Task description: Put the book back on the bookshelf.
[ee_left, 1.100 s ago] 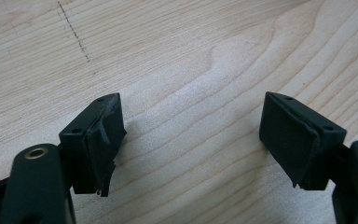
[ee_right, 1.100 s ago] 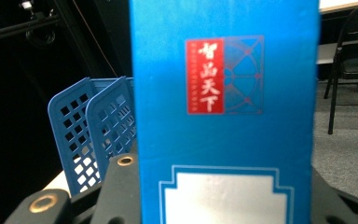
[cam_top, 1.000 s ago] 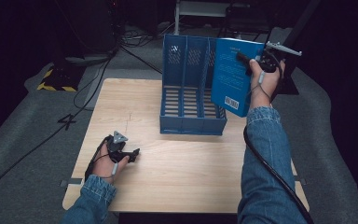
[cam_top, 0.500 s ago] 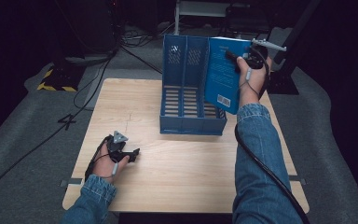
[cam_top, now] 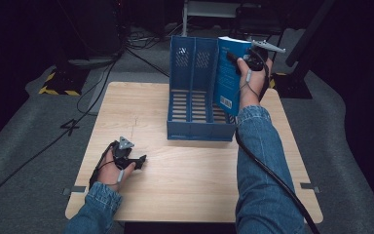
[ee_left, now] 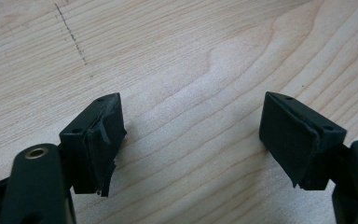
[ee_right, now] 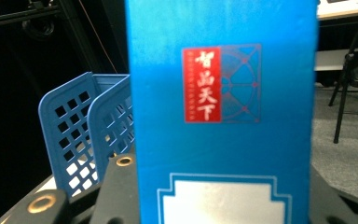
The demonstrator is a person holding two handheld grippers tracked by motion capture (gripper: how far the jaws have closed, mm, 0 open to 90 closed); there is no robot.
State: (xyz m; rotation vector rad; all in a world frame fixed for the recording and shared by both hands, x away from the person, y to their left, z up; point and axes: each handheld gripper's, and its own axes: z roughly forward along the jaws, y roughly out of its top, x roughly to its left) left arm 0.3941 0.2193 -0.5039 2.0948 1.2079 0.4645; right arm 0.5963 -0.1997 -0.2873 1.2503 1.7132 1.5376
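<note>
My right gripper (cam_top: 241, 59) is shut on a blue book (cam_top: 226, 78) and holds it upright over the right-hand slot of a blue slotted file holder (cam_top: 192, 97) at the back of the wooden table (cam_top: 185, 185). In the right gripper view the book's spine (ee_right: 221, 112) with a red label stands between the jaws, with the holder's perforated walls (ee_right: 81, 135) to its left. My left gripper (cam_top: 137, 161) rests on the table near the front left corner. Its jaws stand open with nothing but bare wood between the pads (ee_left: 100, 140).
Grey floor covering surrounds the table, with cables (cam_top: 102, 87) running across it at the left. Dark stands and equipment (cam_top: 302, 53) sit behind the table. A chair (ee_right: 354, 84) is at the far right in the right gripper view.
My right hand has carried the book leftward, from beside the holder's right edge to over its right-hand slot. The left gripper has stayed put.
</note>
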